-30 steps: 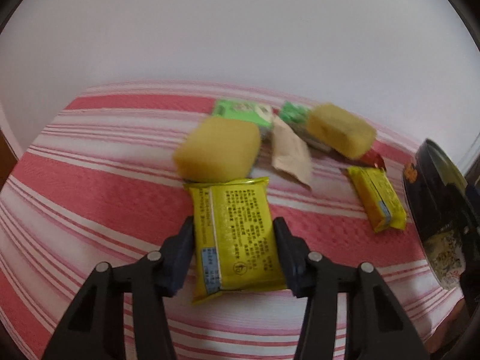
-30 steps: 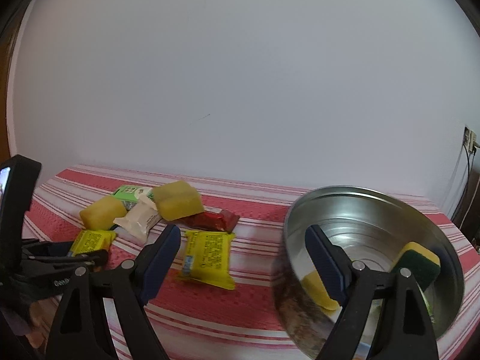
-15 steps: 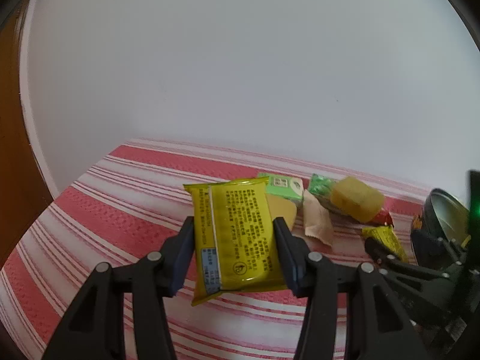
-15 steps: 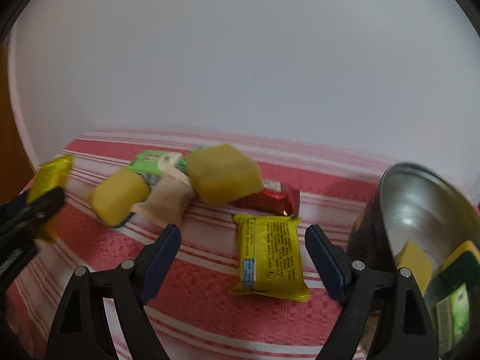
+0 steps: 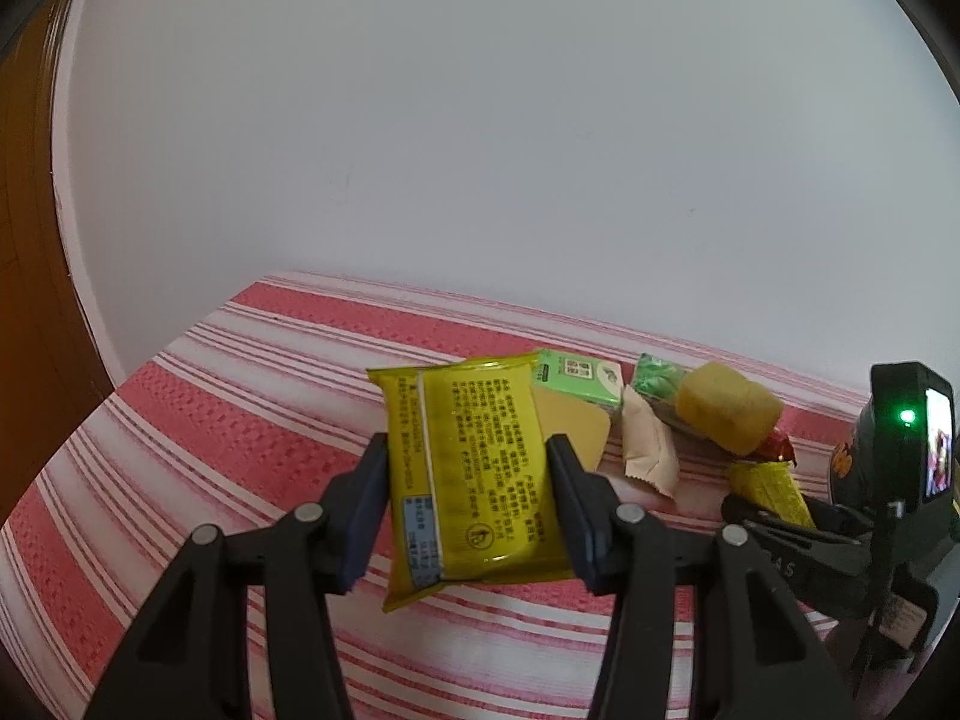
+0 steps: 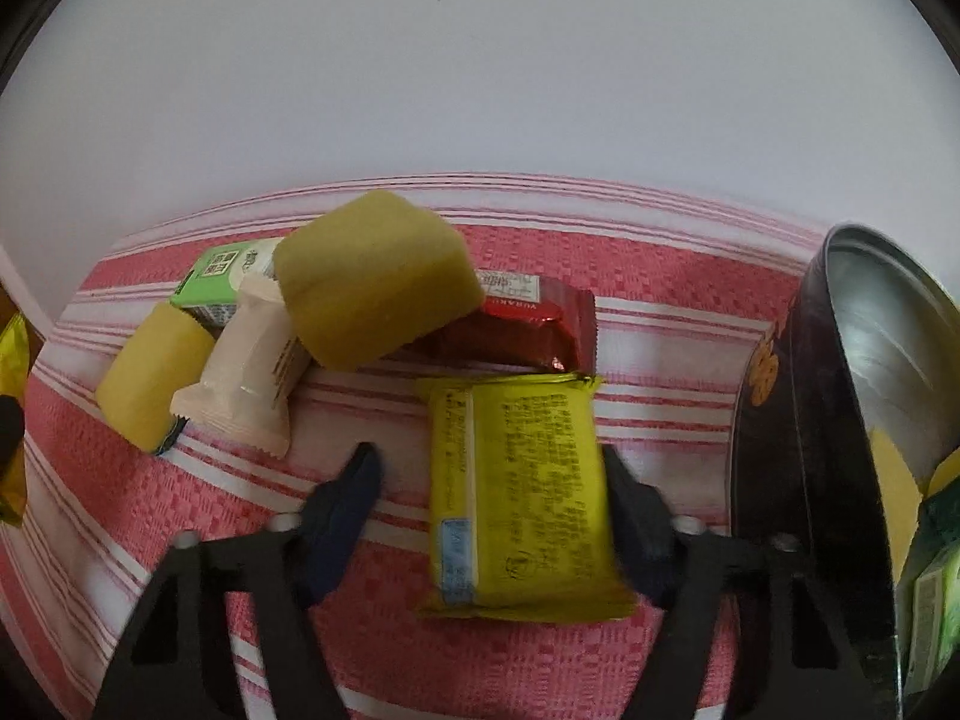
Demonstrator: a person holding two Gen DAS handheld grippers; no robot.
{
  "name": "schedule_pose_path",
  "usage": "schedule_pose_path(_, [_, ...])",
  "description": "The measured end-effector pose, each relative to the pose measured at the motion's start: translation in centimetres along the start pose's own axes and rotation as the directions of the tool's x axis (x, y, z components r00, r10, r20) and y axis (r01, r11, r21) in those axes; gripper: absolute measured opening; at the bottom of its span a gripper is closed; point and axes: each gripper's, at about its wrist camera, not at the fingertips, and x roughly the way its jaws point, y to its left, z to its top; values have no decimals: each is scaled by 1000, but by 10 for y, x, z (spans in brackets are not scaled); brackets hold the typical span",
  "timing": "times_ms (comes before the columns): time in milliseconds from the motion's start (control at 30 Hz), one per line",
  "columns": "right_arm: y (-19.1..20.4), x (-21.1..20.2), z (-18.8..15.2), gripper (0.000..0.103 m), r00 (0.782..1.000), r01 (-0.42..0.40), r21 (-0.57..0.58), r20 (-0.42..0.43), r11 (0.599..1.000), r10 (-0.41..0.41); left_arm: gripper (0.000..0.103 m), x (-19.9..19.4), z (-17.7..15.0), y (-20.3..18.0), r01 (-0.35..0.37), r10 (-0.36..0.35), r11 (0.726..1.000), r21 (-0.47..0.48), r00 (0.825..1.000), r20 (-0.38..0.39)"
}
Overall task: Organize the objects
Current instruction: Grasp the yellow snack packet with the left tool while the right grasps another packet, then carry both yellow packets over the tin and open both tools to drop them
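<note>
Two grippers: left gripper [image 5: 468, 480] clamping yellow packet [image 5: 474, 474]; right gripper [image 6: 489, 510] spread around second packet [image 6: 519, 498].

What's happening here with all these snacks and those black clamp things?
A person is tidying snack packets off a red-and-white striped cloth, using a hand-held clamp in each hand. The left gripper is shut on a yellow foil snack packet and holds it above the cloth. The right gripper is open, straddling a second yellow foil packet lying on the cloth. Beside it stands a round metal tin with some items inside.
</note>
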Motion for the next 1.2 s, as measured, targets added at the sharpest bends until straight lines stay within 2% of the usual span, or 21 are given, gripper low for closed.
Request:
schedule_pose_path(167, [0, -6, -7, 52, 998, -66, 3, 26, 998, 66, 51, -2, 1, 1, 3, -3, 1000, 0, 1000, 10])
schedule_pose_path(267, [5, -19, -9, 52, 993, -51, -21, 105, 998, 53, 51, -4, 1, 0, 11, -11, 1000, 10, 999, 33])
schedule_pose_path(367, [12, -42, -16, 53, 976, -11, -68, 215, 998, 25, 51, -8, 2, -2, 17, -18, 1000, 21, 998, 59])
schedule_pose_path(467, [11, -69, -23, 53, 941, 29, -80, 338, 996, -1, 51, -12, 2, -5, 38, -40, 999, 23, 995, 88])
schedule_pose_path(533, [5, -85, -28, 53, 910, 47, -69, 414, 997, -14, 51, -14, 2, -5, 50, -52, 998, 26, 993, 108])
schedule_pose_path(700, [-15, -121, -43, 53, 844, -24, -20, 535, 1000, 31, 51, -22, -2, -15, 55, -62, 997, 46, 986, 156])
schedule_pose_path(733, [-30, -121, -34, 53, 834, -32, -10, 551, 999, 33, 51, -23, -2, -17, 58, -65, 997, 49, 985, 161])
schedule_pose_path(800, [-39, -128, -38, 53, 814, -26, 17, 581, 1000, 11, 51, -24, -3, -20, 56, -65, 997, 56, 984, 165])
schedule_pose_path(900, [-51, -133, -42, 53, 796, 19, 56, 603, 998, -50, 51, -24, -5, -24, 66, -76, 996, 65, 983, 167])
schedule_pose_path(1033, [-64, -135, -44, 53, 788, 64, 79, 608, 995, -99, 51, -29, -8, -32, 87, -98, 994, 67, 980, 174])
schedule_pose_path(1200, [-74, -142, -50, 53, 786, 79, 108, 604, 991, -129, 51, -41, -11, -50, 98, -118, 990, 100, 971, 210])
